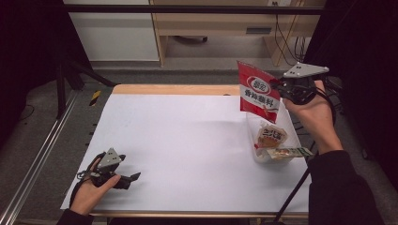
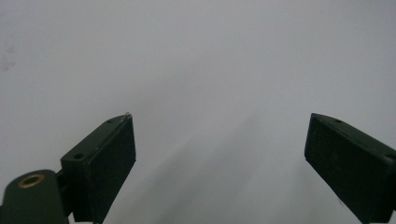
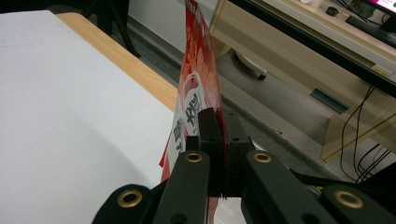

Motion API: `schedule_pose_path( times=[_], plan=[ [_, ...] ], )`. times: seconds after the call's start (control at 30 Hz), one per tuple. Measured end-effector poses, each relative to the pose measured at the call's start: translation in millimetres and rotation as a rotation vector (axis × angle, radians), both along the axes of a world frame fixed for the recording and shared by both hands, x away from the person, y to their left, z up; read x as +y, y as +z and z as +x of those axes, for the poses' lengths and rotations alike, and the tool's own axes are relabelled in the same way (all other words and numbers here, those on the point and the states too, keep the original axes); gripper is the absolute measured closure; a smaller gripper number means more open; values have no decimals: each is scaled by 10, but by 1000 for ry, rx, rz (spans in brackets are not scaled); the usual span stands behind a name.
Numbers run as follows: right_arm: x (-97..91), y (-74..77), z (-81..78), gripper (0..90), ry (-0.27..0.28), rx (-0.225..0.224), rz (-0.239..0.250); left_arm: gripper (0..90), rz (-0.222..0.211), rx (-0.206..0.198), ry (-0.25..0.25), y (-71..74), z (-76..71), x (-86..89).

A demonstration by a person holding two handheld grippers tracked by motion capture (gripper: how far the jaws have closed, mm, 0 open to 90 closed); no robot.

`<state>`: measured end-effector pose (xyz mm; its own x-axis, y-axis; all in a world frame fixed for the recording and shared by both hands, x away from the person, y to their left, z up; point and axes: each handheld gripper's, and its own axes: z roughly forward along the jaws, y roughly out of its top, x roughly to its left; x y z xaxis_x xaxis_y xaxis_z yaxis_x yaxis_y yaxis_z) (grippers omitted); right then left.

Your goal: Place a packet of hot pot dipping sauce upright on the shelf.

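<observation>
Right gripper (image 1: 280, 87): clamped on one edge of a red packet (image 1: 258, 92), held up in the air at the far right, above the clear tub (image 1: 254, 140).
Left gripper (image 1: 133, 177): jaws wide apart with nothing between them, resting low on the white table cover (image 1: 187, 150) at the near left.
Tub contents: a pale snack bag (image 1: 271, 136) and a green-striped sachet (image 1: 289, 152) hanging over its right rim.
Doing it well: I'd carry the packet level and clear of the tub wall before lowering it (held by one edge, it can swing), then ease it down flat.
Writing: the packet shows white panels with bold Chinese characters, too small for me to read surely.
</observation>
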<state>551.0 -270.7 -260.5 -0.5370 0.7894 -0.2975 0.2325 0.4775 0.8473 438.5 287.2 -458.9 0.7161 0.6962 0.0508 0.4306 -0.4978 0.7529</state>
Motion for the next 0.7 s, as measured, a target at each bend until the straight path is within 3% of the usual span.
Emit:
schedule_pose_path(
  times=[0.37,0.7],
  plan=[
    [-245,-29,-94,900,-45,-1,15,86,1,1,0,4,-1,-6],
    [-325,-190,-21,900,-78,24,18,86,2,4,1,-1,1,-9]
  ],
)
